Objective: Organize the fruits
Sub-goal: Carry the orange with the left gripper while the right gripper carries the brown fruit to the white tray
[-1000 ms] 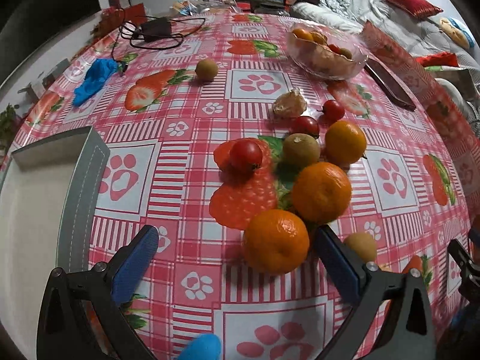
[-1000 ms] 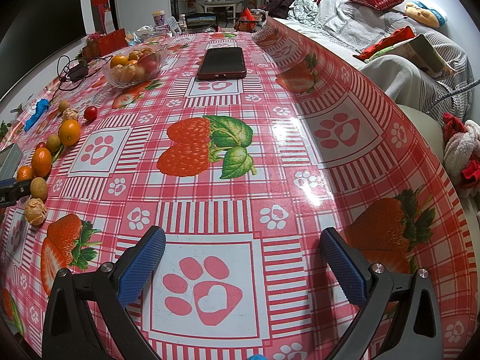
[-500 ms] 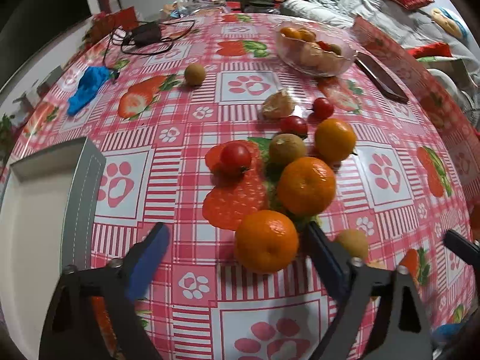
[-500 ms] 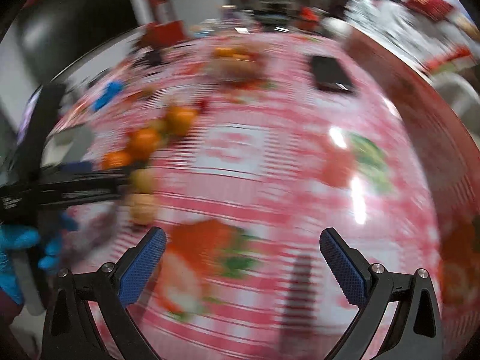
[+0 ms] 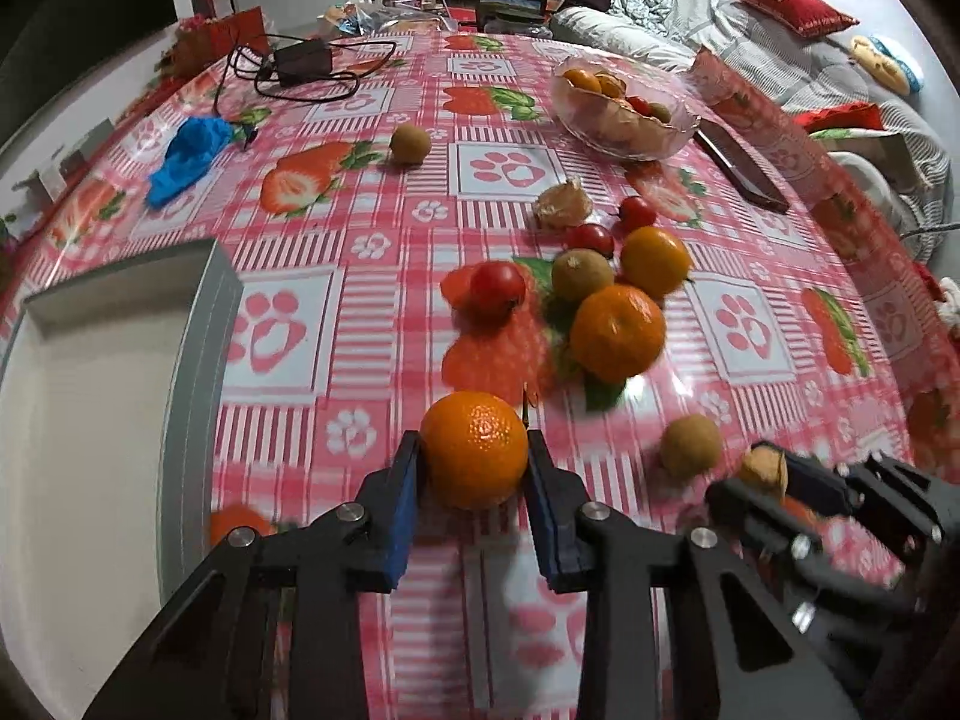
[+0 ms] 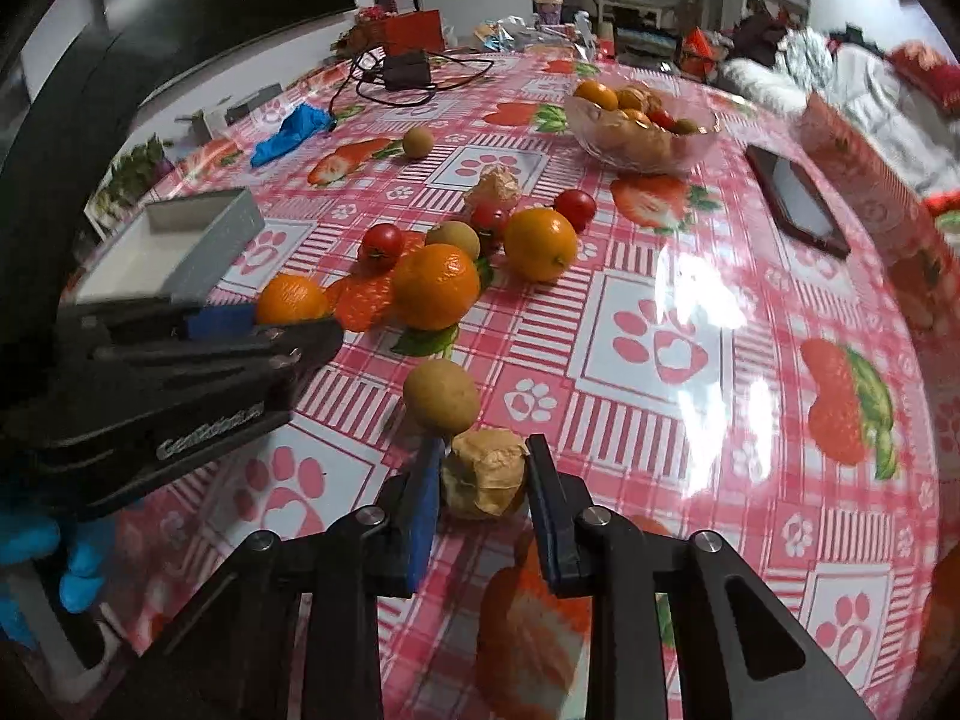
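Observation:
My left gripper [image 5: 474,468] is shut on an orange [image 5: 474,449] just right of the grey-rimmed white tray [image 5: 195,360]. My right gripper [image 6: 485,474] is shut on a tan papery husked fruit [image 6: 486,473] at the table's near side; it shows at the lower right of the left wrist view [image 5: 765,471]. A brown round fruit [image 6: 441,394] sits just beyond it. Ahead lie two more oranges [image 5: 618,333] [image 5: 655,261], a kiwi-like fruit [image 5: 581,274] and cherry tomatoes [image 5: 497,285].
A glass bowl [image 5: 624,114] of fruit stands at the back right, with a dark phone [image 5: 741,162] beside it. A blue glove [image 5: 189,150], a charger with cables [image 5: 300,63] and a lone brown fruit [image 5: 410,144] lie at the back left.
My left gripper has closed on the nearest orange. My right gripper has swung left across the table and closed on the husked fruit.

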### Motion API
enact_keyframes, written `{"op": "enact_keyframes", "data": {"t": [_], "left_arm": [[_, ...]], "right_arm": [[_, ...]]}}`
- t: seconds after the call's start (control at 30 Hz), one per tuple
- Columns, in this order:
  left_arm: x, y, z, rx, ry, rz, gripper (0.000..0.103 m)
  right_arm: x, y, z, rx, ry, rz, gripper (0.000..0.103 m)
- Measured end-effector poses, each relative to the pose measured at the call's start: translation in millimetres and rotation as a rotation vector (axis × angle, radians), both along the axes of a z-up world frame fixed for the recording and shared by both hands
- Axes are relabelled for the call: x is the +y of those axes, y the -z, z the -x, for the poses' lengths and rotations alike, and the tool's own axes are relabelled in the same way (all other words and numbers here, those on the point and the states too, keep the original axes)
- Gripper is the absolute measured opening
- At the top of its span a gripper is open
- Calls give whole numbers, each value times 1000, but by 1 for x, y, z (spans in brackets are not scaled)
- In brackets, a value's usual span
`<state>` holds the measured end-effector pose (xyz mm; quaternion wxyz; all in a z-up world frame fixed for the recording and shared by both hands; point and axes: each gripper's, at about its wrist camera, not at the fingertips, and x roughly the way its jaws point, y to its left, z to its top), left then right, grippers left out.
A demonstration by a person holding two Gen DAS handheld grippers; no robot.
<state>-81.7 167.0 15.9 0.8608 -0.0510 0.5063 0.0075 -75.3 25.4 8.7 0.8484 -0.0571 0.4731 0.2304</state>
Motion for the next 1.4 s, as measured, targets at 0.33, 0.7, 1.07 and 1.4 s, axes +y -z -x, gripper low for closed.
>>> {"op": "enact_keyframes", "data": {"t": [0.33, 0.7, 1.07, 1.4], "left_arm": [[14, -30, 50, -57, -2, 53, 36], [60, -67, 85, -122, -70, 49, 36], [144, -68, 113, -133, -255, -57, 36], [194, -37, 124, -68, -343, -74, 36]], "right_arm": [[-21, -18, 23, 17, 32, -51, 29], [11, -47, 33, 22, -23, -82, 29], [122, -74, 37, 20, -218, -90, 29], [214, -60, 30, 108, -335, -82, 29]]}}
